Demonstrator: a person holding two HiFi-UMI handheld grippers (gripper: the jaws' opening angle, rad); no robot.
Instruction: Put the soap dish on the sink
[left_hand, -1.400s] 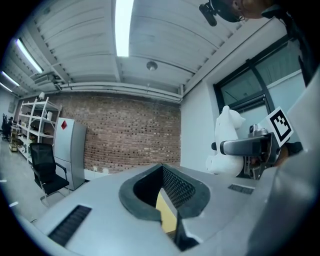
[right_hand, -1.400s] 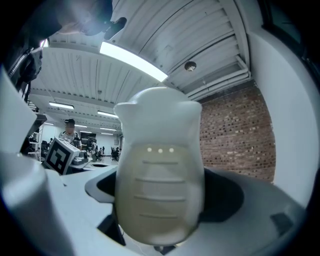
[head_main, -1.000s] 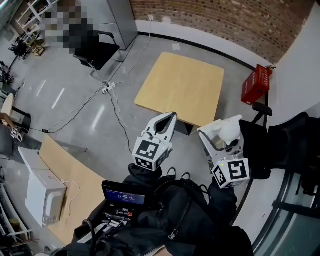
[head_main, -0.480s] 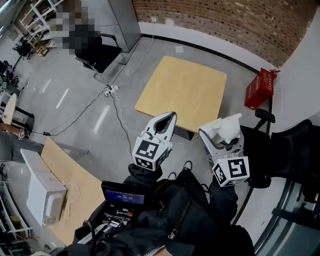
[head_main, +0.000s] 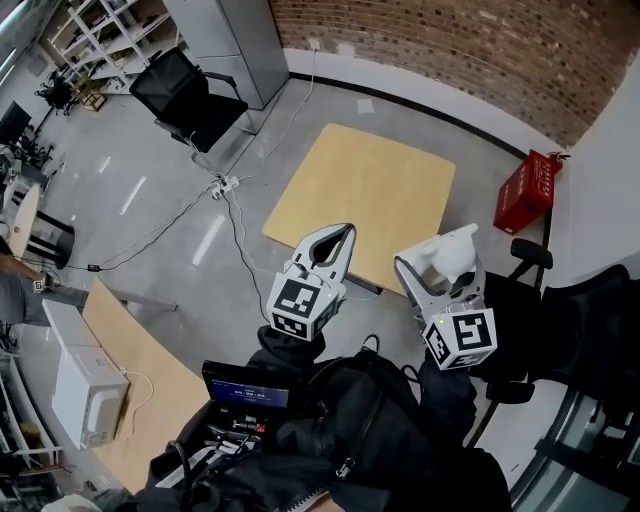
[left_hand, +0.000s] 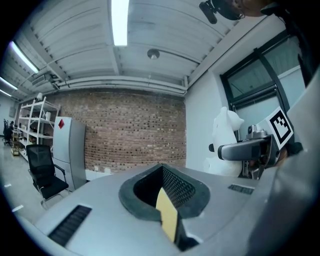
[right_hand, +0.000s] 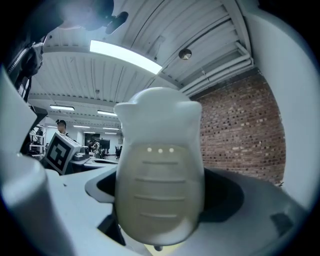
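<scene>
The white soap dish (head_main: 447, 257) is held up in front of me, and my right gripper (head_main: 441, 270) is shut on it. In the right gripper view the soap dish (right_hand: 159, 175) fills the middle, ribbed side toward the camera, standing upright between the jaws. My left gripper (head_main: 338, 238) is held beside it on the left, shut with nothing in it; its jaw tips meet. From the left gripper view, the soap dish (left_hand: 226, 131) shows at the right in the right gripper (left_hand: 245, 150). No sink is in view.
Below the grippers stands a light wooden table (head_main: 365, 190) on a grey floor. A red box (head_main: 528, 190) sits by the brick wall, a black chair (head_main: 185, 95) at the upper left, another black chair (head_main: 560, 330) at the right. A desk with a white box (head_main: 85, 385) lies lower left.
Both grippers keep their pose, the right still holding the soap dish. The head view has shifted a little, so the floor and table slid slightly and the blurred patch at top left is gone.
</scene>
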